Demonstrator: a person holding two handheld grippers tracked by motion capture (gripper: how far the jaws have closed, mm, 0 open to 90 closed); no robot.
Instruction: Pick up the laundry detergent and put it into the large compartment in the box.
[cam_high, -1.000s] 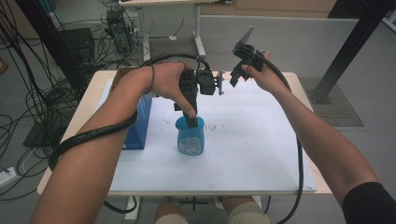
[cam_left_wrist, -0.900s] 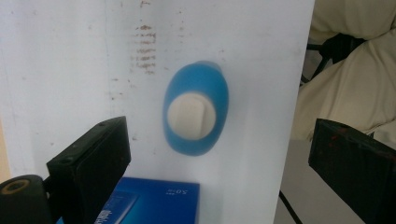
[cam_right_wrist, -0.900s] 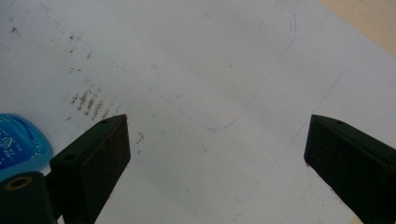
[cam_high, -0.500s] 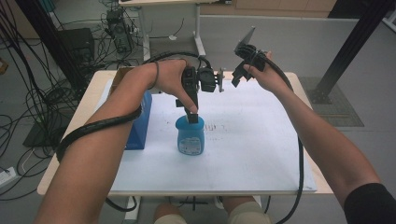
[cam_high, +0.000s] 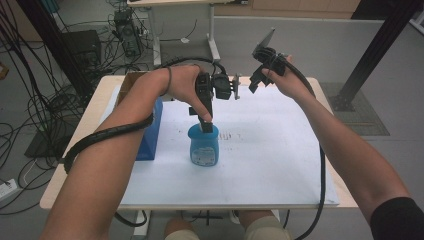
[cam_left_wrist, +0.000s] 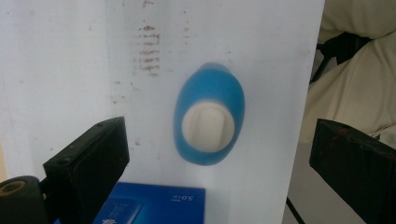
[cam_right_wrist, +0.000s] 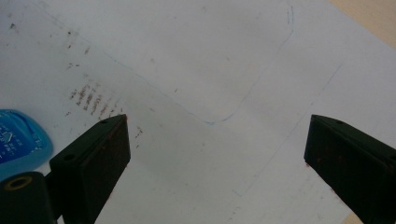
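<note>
On the left side of the counter (cam_high: 280, 165) there was one dark blue box (cam_high: 151, 131). It lay flat on the white sheet, near the left edge. In the left claw view, a corner of that box showed at the bottom, just beside the left jaw.

Next to the box stood one light blue bottle (cam_high: 204, 146). It stood upright, near the middle of the counter, a little apart from the box. Seen from above in the left claw view, the bottle (cam_left_wrist: 210, 114) had one white round top.

The left claw (cam_high: 205, 121) pointed straight down over the bottle top. Its two black jaws were spread wide, one on each side of the bottle, and they were not touching it. It was released and held nothing.

To the right of the bottle there was one patch of small brown marks (cam_high: 228, 135) on the white sheet.

Farther right, the right claw (cam_high: 253, 85) was held up in the air above the back of the counter, well apart from the bottle. Its two jaws were spread wide too, with nothing between them. In its own view, one edge of the bottle (cam_right_wrist: 18, 140) showed at the far left
</note>
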